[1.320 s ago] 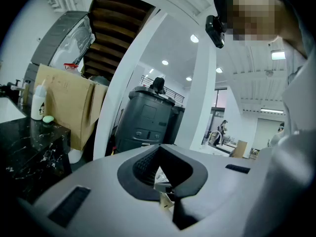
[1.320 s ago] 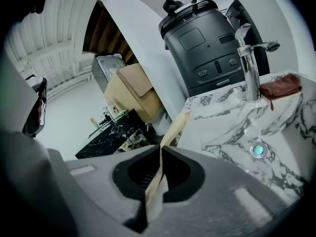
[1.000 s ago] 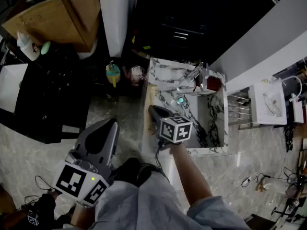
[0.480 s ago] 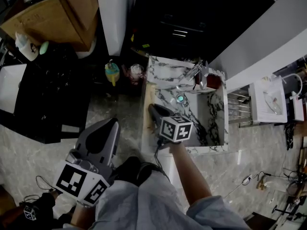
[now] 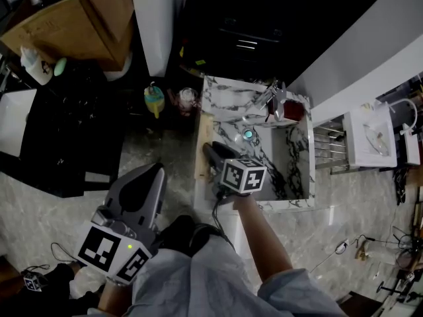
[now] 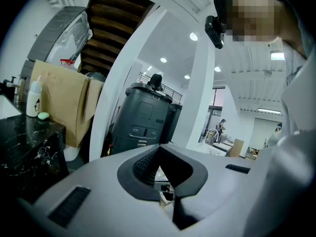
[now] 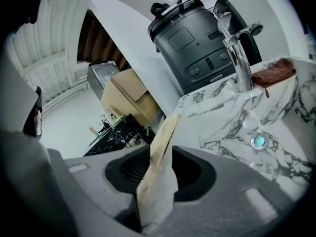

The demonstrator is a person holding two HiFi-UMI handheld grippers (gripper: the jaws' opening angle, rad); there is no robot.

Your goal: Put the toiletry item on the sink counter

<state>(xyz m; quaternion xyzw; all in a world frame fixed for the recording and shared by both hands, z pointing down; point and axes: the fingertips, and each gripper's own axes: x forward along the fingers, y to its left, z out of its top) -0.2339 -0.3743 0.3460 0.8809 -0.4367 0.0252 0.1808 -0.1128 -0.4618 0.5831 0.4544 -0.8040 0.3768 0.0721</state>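
The toiletry item (image 7: 159,157) is a long flat tan strip with a pale lower part. It stands on edge between the jaws of my right gripper (image 7: 160,154), with a gap on either side of it. Those jaws have just been opening and are now open. In the head view the item (image 5: 204,129) runs along the left rim of the marble sink counter (image 5: 228,98), with my right gripper (image 5: 210,152) at its near end. My left gripper (image 5: 142,183) hangs lower left over the floor, shut and holding nothing; its tips (image 6: 159,149) meet.
On the counter are a chrome faucet (image 5: 274,99), a red-brown cloth (image 5: 293,109) and the basin drain (image 5: 248,135). A small yellow and teal bottle (image 5: 154,100) stands left of the sink. A black table (image 5: 59,124), a cardboard box (image 5: 79,18) and a white bottle (image 5: 33,61) are farther left.
The right gripper's marker cube has rolled slightly. The tan item stays along the sink's left rim. The left gripper has not moved.
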